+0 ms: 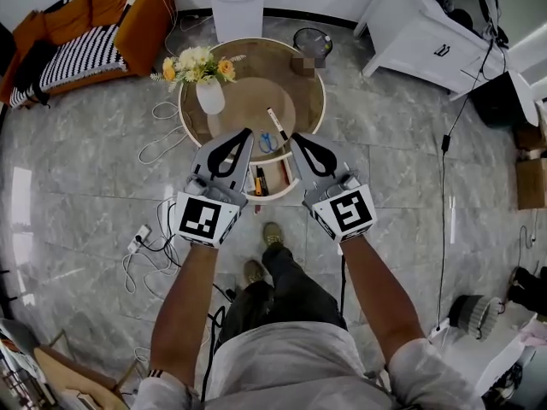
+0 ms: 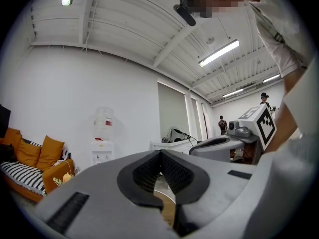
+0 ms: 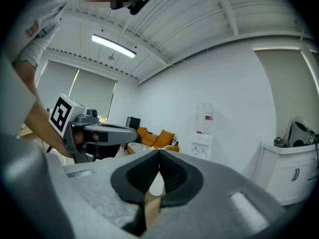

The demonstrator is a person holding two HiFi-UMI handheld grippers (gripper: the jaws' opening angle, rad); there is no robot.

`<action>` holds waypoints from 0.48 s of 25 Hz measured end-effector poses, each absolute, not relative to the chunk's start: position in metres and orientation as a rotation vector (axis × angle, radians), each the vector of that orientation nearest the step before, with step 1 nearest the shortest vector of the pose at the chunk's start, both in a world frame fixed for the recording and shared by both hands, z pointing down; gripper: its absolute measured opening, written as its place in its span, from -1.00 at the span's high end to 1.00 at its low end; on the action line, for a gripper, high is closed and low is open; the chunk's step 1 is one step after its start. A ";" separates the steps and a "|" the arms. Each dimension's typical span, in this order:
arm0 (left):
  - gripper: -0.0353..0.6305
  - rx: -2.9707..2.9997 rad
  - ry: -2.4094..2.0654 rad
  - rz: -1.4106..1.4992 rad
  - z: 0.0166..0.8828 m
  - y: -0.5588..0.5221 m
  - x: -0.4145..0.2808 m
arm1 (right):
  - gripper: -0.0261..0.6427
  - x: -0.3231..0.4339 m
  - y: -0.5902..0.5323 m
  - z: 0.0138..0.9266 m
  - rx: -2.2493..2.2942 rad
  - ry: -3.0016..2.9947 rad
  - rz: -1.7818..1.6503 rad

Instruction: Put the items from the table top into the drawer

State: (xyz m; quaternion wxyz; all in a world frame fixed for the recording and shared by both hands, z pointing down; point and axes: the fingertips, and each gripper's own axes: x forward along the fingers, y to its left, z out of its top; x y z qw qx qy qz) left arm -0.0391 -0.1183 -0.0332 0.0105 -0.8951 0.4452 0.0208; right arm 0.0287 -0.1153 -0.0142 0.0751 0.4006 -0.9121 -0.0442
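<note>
**Item 1.** Round brown wooden tabletop (image 1: 301, 73), which we take as our landmark.
- At its far left stands a white ceramic vase (image 1: 210, 97) holding yellow, white and orange flowers (image 1: 197, 63).
- Toward its near edge lies a slim white pen with dark ends (image 1: 276, 123).
- Nearer still is a small blue-handled object (image 1: 267, 143); we cannot tell what it is.

**Item 2.** White open drawer (image 1: 272, 196), drawn out from under the tabletop's near edge. In it we count:
- an orange stick (image 1: 256, 180);
- a dark stick (image 1: 263, 181) just beside it;
- a brown piece (image 1: 285, 171).

**Item 3.**
- Left gripper (image 1: 247, 132): jaws pressed together on nothing, tips over the tabletop's near edge.
- Right gripper (image 1: 296, 137): jaws likewise closed and empty, at the same edge.

**Writing.**
- Each gripper's cube bears a black-and-white square marker.
- The white water dispenser (image 3: 204, 133), beyond the tabletop, carries a red bottle label too small for us to read.
</note>
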 end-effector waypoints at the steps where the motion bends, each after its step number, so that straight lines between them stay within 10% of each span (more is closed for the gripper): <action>1: 0.89 -2.789 1.400 0.060 -0.029 -0.126 -0.038 | 0.92 0.031 -0.122 -0.008 1.203 -2.734 -0.127; 12: 0.89 -2.808 1.442 -0.035 0.049 -0.189 -0.023 | 0.92 0.040 -0.189 0.070 1.223 -2.689 -0.041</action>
